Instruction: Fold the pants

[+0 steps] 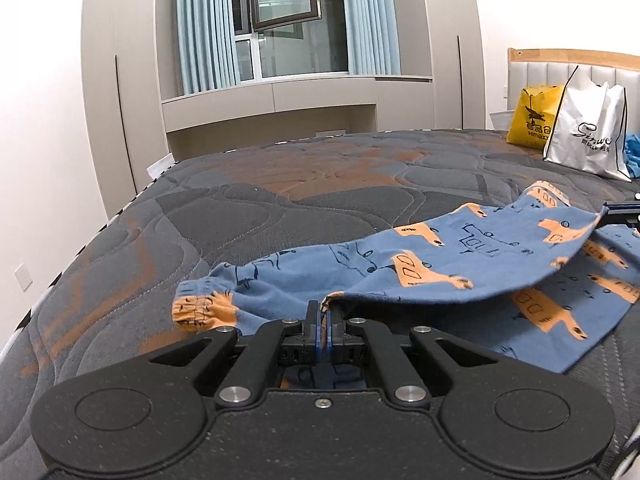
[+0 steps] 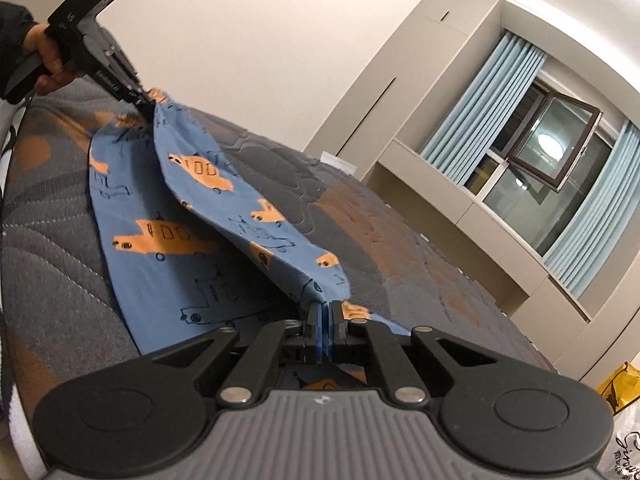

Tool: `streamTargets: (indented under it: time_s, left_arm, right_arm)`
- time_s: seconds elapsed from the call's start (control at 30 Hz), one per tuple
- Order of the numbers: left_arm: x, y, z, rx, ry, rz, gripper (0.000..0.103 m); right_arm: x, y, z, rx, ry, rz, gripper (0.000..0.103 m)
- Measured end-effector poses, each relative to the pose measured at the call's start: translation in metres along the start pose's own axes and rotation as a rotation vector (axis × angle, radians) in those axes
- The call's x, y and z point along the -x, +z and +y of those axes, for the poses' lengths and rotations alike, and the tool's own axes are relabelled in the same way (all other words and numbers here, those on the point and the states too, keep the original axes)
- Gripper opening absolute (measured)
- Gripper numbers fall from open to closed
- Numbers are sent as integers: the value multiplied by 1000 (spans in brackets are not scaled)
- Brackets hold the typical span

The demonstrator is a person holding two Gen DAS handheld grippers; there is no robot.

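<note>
I have both sets of jaws clamped on the blue pants (image 1: 460,264): my left gripper (image 1: 324,312) pinches a near fabric edge, my right gripper (image 2: 325,312) another, lifting a fold above the layer lying on the bed (image 1: 280,184).

The pants (image 1: 460,264) run off the frame's right edge past the jaws, so can't see the far end; white bag (image 1: 586,136) lettering is too blurry to read.
</note>
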State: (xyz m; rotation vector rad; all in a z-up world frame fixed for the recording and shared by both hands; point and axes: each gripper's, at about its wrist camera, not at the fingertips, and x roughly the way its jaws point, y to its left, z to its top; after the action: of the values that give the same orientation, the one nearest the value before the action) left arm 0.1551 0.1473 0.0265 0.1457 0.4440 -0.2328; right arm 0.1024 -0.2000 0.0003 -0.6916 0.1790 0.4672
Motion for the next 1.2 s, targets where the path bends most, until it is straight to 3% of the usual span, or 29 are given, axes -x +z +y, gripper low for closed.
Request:
streamTargets:
  time_s: [0.33, 0.83, 0.97, 1.2]
  left_arm:
    - [14, -22, -9, -6, 21, 57, 1]
    - [14, -31, -12, 19, 52, 87, 0]
    - [15, -30, -13, 22, 50, 83, 2]
    - [18, -29, -19, 8, 59, 79, 2]
  right_arm:
    - [37, -13, 25, 73, 16, -6, 3]
    - [35, -29, 45, 81, 54, 22, 1]
    - [34, -33, 48, 97, 58, 31, 22]
    - [30, -35, 46, 155, 52, 19, 34]
